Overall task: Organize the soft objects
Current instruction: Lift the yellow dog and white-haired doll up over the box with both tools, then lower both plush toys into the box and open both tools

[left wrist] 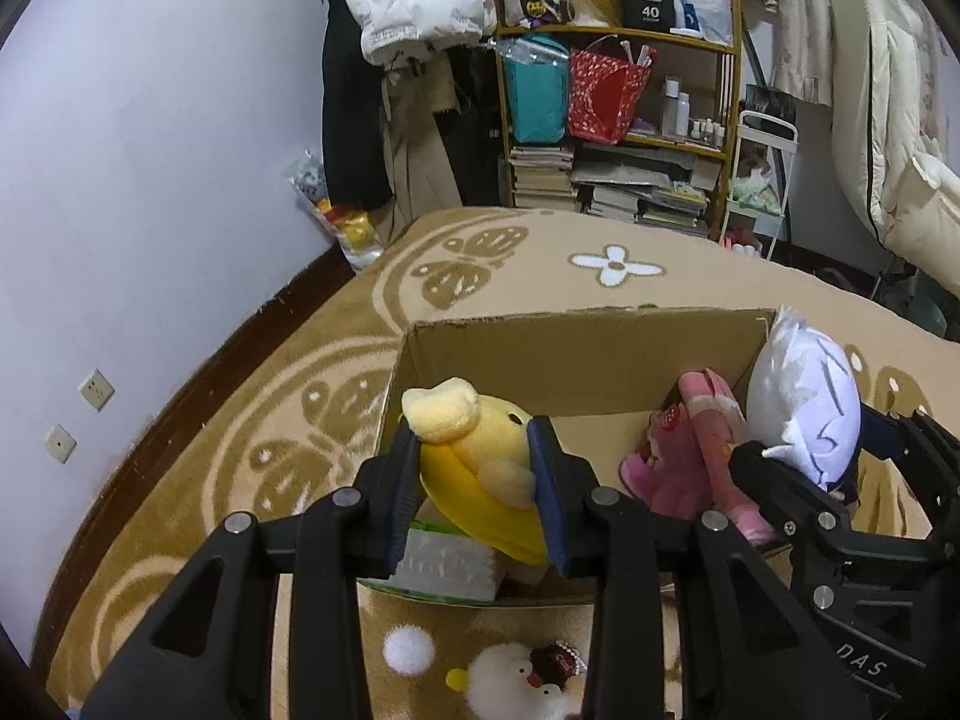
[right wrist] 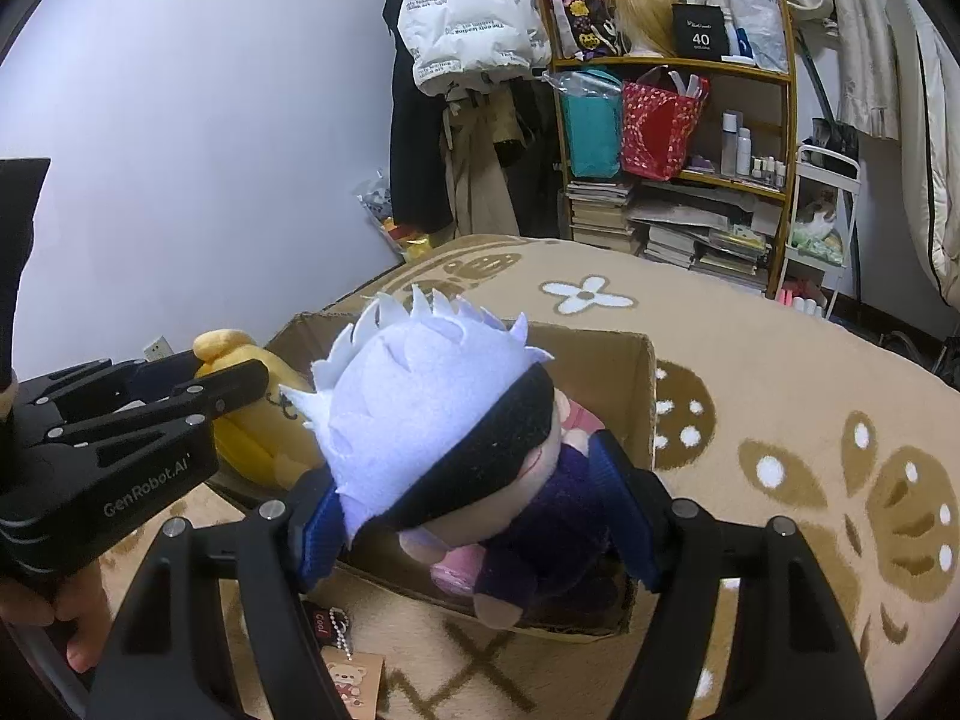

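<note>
An open cardboard box point(left wrist: 540, 354) stands on the bed. My left gripper point(left wrist: 480, 474) is shut on a yellow banana-duck plush point(left wrist: 480, 456) and holds it over the box's near left part. My right gripper point(right wrist: 474, 510) is shut on a white-haired doll point(right wrist: 432, 414) with a black blindfold and dark blue clothes, held over the box's right side. The doll also shows in the left wrist view point(left wrist: 804, 402). A pink plush point(left wrist: 690, 456) lies inside the box. The left gripper and the yellow plush point(right wrist: 252, 438) show at the left of the right wrist view.
A tan patterned blanket point(left wrist: 540, 264) covers the bed. A white fluffy plush point(left wrist: 516, 684) lies in front of the box. A green-white tissue pack point(left wrist: 444, 564) sits in the box. A card tag on a chain point(right wrist: 354, 672) lies nearby. A cluttered shelf point(left wrist: 618, 120) stands behind.
</note>
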Demonstrator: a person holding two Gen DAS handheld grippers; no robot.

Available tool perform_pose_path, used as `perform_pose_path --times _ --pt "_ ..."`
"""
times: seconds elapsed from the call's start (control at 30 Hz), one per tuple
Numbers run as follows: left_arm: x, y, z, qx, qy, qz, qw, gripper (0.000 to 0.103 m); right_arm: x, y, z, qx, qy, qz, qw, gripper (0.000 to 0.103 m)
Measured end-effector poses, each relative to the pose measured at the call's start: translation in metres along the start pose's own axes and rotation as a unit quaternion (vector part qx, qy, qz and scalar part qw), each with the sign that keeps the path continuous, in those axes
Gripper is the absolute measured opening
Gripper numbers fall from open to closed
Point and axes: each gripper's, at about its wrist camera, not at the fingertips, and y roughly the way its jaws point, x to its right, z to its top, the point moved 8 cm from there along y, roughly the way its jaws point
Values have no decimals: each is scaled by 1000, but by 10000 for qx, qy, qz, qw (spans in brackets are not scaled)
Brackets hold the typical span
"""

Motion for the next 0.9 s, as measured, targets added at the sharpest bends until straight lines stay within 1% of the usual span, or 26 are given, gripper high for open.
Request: perform_pose_path --times 0.03,0.1,0.27,0.4,0.47,0.53,0.67,0.77,0.83,0.9 --pt "-2 3 -2 -96 -31 24 9999 35 0 0 -1 -14 -3 -8 10000 78" --pt "-3 6 -5 -168 -77 -10 9998 35 1 1 -2 -43 -18 -20 10000 79" --pt "-1 11 -9 -238 -31 -5 9997 36 -3 3 -5 -107 -128 -84 9998 80" --pt "-1 11 -8 -242 -38 2 9997 41 -3 7 -6 -172 -186 -143 9996 81" --pt "-1 11 -8 -252 -60 -2 9997 45 -4 7 -7 -193 -196 -149 9995 82" --pt "-3 11 -9 -305 -113 5 9995 56 -4 7 -6 -210 -181 -126 9995 82" --pt "-3 11 -11 -357 -177 -115 9991 57 -5 6 -7 -221 -196 -141 9995 82" --pt "-5 9 -10 -347 -113 -77 9993 59 -4 5 -7 -231 -192 -151 9994 83" --pt "-5 8 -10 -338 -14 17 9994 71 -4 4 -8 -235 -130 -111 9996 90" --pt "-6 5 -8 -277 36 71 9996 77 -4 2 -9 -222 -118 -114 9996 90"
